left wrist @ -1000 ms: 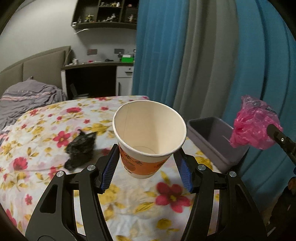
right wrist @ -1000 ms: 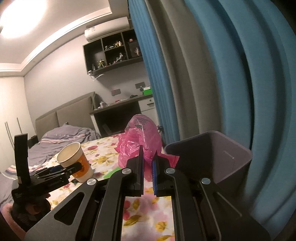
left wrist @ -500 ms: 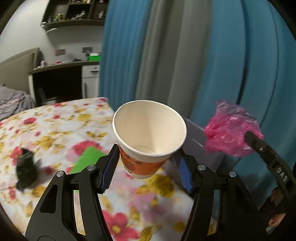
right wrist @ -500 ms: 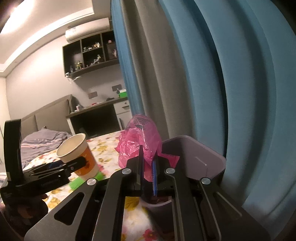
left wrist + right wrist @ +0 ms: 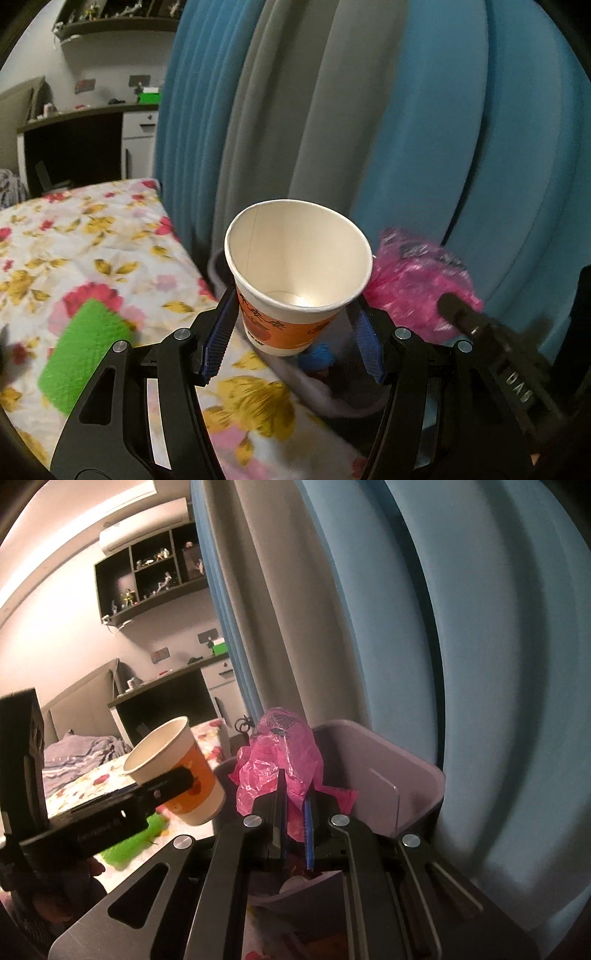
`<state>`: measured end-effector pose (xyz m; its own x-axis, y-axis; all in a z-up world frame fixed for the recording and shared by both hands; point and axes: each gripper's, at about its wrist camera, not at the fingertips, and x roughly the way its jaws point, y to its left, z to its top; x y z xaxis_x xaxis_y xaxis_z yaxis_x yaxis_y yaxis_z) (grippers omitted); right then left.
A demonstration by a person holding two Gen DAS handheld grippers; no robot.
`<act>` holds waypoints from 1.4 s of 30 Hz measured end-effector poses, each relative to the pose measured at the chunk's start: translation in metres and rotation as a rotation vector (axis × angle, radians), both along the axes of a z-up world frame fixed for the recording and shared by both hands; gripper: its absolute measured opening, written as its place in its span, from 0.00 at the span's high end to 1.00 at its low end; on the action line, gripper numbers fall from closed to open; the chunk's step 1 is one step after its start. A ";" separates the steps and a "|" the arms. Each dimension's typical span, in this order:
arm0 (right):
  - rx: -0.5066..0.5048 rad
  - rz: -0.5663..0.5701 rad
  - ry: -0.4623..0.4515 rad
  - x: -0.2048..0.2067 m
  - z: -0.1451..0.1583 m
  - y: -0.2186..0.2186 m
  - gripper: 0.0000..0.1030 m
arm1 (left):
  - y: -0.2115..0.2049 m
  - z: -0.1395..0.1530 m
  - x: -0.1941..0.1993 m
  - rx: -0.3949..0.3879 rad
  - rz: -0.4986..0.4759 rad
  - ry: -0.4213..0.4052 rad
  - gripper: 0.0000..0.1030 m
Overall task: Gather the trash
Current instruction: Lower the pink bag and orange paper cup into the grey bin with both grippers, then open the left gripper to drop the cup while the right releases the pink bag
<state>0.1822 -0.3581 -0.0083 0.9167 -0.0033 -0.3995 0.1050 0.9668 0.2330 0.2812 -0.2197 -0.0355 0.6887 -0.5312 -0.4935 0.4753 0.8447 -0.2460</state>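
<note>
Left tongs (image 5: 293, 328) clamp the paper cup (image 5: 297, 275) upright, mouth up, over the edge of the grey bin (image 5: 402, 775). Right tongs (image 5: 295, 812) pinch the pink plastic bag (image 5: 282, 753) right above the bin, ready to drop in.

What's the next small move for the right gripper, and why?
Probably open the right gripper and let the pink bag drop. It is shut on the bag, and in its own view the bag hangs over the open bin, so release looks safe. The left gripper, shut on the cup, sits near the bin's edge and could follow.
</note>
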 end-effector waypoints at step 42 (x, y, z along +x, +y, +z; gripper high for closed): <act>-0.005 -0.070 0.079 -0.016 -0.019 -0.018 0.28 | 0.004 -0.032 0.012 -0.010 0.009 0.133 0.12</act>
